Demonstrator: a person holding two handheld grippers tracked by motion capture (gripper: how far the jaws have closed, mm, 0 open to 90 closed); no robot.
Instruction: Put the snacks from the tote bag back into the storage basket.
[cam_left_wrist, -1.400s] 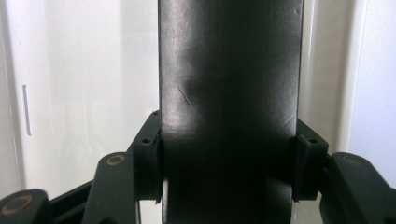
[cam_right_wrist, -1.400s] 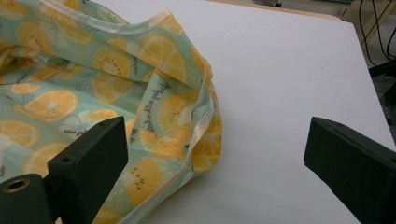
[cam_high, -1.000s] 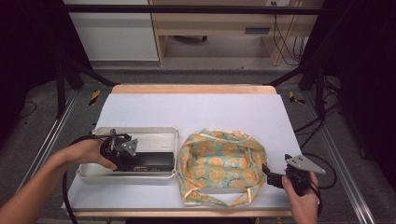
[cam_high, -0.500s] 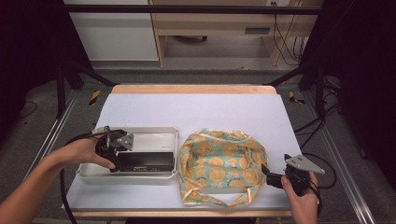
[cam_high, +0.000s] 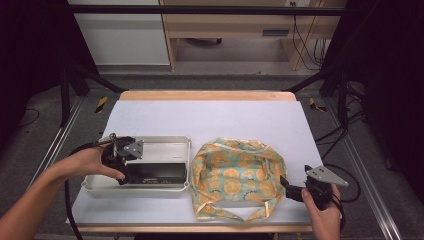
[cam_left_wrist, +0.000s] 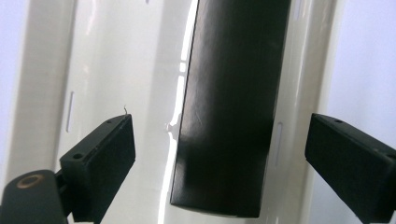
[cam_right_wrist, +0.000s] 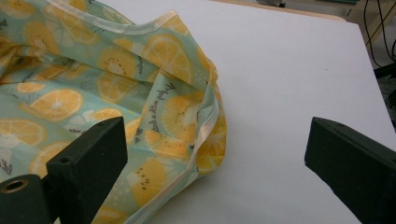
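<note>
A flat black box (cam_high: 156, 173) (cam_left_wrist: 233, 102) lies in a white tray (cam_high: 160, 149) (cam_left_wrist: 112, 70) on the table's left. My left gripper (cam_high: 124, 167) (cam_left_wrist: 219, 135) hangs over the box's near end. Its jaws have just been opening and now stand wide on either side of the box without touching it. A cloth bag (cam_high: 235, 177) (cam_right_wrist: 93, 93) printed with orange slices lies open at the centre right. My right gripper (cam_high: 288, 186) (cam_right_wrist: 217, 133) is open at the bag's right edge, and the bag's hem (cam_right_wrist: 205, 135) lies between the jaws, nearer the left one.
The white table top (cam_high: 225, 117) has free room behind the tray and bag. Its wooden far edge (cam_high: 205, 95) faces a floor with cables and a cabinet. Metal frame rails (cam_high: 365, 175) run along both sides of the table.
The left gripper has shifted slightly to the left over the tray, and the black box stays lying in it. The right hand and the bag have not moved.
</note>
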